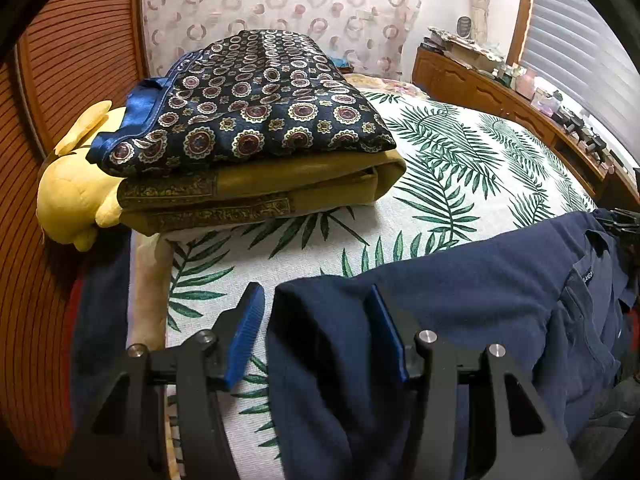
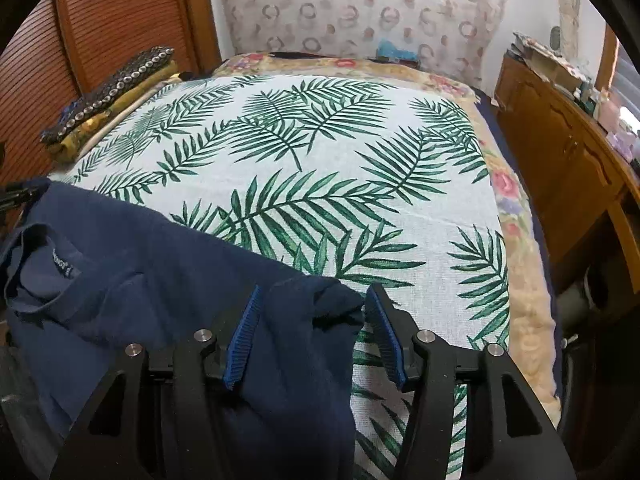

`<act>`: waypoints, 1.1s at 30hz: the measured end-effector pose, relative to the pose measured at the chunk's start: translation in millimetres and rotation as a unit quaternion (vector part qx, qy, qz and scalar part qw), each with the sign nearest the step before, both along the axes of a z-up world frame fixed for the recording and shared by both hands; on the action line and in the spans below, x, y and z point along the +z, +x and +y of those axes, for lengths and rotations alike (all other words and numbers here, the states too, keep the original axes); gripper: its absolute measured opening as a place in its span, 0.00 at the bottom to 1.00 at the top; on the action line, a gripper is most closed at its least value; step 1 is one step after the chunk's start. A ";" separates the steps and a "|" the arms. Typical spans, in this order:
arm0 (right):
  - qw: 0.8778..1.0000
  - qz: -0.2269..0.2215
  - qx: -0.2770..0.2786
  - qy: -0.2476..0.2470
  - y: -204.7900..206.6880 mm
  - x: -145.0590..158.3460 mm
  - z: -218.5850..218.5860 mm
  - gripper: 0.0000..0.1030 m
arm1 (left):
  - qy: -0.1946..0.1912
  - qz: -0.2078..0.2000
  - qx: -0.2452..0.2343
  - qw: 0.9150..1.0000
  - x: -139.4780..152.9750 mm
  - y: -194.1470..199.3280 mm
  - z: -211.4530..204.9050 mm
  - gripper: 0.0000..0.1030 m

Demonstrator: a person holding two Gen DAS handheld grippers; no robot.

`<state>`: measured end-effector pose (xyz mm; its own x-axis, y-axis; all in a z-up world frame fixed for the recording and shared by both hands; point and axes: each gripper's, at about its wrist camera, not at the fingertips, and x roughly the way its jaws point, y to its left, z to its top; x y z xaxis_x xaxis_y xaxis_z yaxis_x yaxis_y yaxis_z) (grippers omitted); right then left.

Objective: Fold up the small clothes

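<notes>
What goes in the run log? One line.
left gripper: open, straddling navy shirt edge | right gripper: open, same | shirt: unfolded on leaf-print cover

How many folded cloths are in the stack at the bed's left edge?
2 visible: a navy medallion-print cloth on top and a mustard-yellow cloth beneath it. More may be hidden under them.
</notes>
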<state>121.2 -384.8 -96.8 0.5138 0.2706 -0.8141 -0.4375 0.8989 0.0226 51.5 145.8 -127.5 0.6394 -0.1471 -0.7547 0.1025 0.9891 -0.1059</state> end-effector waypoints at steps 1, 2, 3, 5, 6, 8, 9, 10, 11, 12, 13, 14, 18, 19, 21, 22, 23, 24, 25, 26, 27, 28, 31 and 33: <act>1.000 -0.001 0.004 0.003 -0.9 0.0 0.3 0.45 | 0.001 -0.001 0.000 1.000 -0.5 -0.1 0.4 0.52; 1.000 0.000 0.009 0.007 -1.8 0.1 0.6 0.41 | 0.001 -0.001 0.000 1.000 -0.4 -0.3 0.3 0.52; 1.000 0.000 0.014 0.011 -2.8 0.3 1.7 0.34 | 0.001 -0.002 -0.001 1.000 -0.3 -0.8 -0.5 0.50; 0.999 0.001 0.027 0.018 -5.5 0.6 4.0 0.23 | -0.009 -0.006 -0.015 1.000 1.0 -2.1 -2.6 0.29; 0.999 -0.003 0.028 0.018 -7.4 1.2 4.6 0.19 | -0.014 -0.008 -0.017 1.000 0.9 -3.3 -4.1 0.23; 0.999 -0.006 0.020 0.027 -11.2 2.9 4.0 0.16 | -0.017 -0.011 -0.025 0.999 1.1 -6.5 -9.4 0.07; 0.999 -0.009 0.019 0.033 -14.1 4.9 3.4 0.15 | -0.014 -0.016 -0.024 0.999 2.7 -9.9 -11.5 0.06; 0.999 -0.015 0.018 0.038 -17.2 7.6 3.3 0.14 | -0.016 -0.025 -0.022 0.999 6.7 -14.5 -14.8 0.04; 0.999 -0.024 0.015 0.045 -22.3 12.0 2.6 0.14 | -0.025 -0.037 -0.022 0.999 12.8 -21.0 -15.7 0.04; 0.998 -0.033 0.013 0.054 -27.8 17.8 1.1 0.13 | -0.036 -0.053 -0.020 0.998 21.9 -29.0 -16.2 0.04; 0.997 -0.047 0.010 0.067 -36.1 27.0 -1.9 0.13 | -0.047 -0.072 -0.016 0.996 32.6 -38.6 -15.4 0.04; 0.995 -0.056 0.008 0.077 -42.3 34.6 -3.6 0.13 | -0.056 -0.089 -0.013 0.994 42.9 -47.1 -14.9 0.04; 0.991 -0.096 -0.014 0.087 -70.0 75.0 -10.7 0.12 | -0.108 -0.170 0.012 0.979 101.4 -93.3 -10.2 0.03; 0.989 -0.113 -0.012 0.090 -80.5 90.6 -12.4 0.12 | -0.108 -0.182 0.010 0.977 112.7 -101.0 -11.7 0.03; 0.986 -0.135 -0.011 0.093 -94.9 114.3 -15.5 0.12 | -0.106 -0.204 0.006 0.973 138.7 -115.4 -15.3 0.03; 0.984 -0.146 -0.010 0.099 -102.4 127.7 -17.5 0.12 | -0.108 -0.217 0.002 0.970 152.1 -122.3 -16.1 0.03; 0.982 -0.156 -0.006 0.107 -109.7 141.2 -19.6 0.12 | -0.112 -0.229 -0.002 0.967 164.6 -128.3 -16.2 0.03; 0.980 -0.166 -0.003 0.113 -115.6 152.0 -21.4 0.12 | -0.117 -0.238 -0.005 0.964 173.9 -132.4 -16.3 0.03; 0.977 -0.175 0.001 0.124 -120.8 167.7 -22.6 0.12 | -0.126 -0.247 -0.012 0.961 185.0 -136.9 -15.5 0.03; 0.975 -0.180 0.006 0.130 -123.9 177.6 -22.1 0.12 | -0.132 -0.255 -0.017 0.958 194.8 -141.5 -17.2 0.03; 0.973 -0.188 0.012 0.134 -127.2 188.6 -21.1 0.12 | -0.133 -0.269 -0.019 0.954 209.2 -145.7 -18.7 0.03; 0.970 -0.199 0.018 0.135 -130.9 203.2 -19.6 0.12 | -0.131 -0.275 -0.021 0.952 215.5 -146.3 -18.8 0.03; 0.963 -0.229 0.033 0.141 -139.8 241.6 -17.0 0.12 | -0.105 -0.306 -0.027 0.946 249.2 -147.6 -23.0 0.03; 0.957 -0.248 0.040 0.143 -145.9 263.3 -17.9 0.12 | -0.094 -0.326 -0.030 0.940 270.9 -149.6 -22.3 0.03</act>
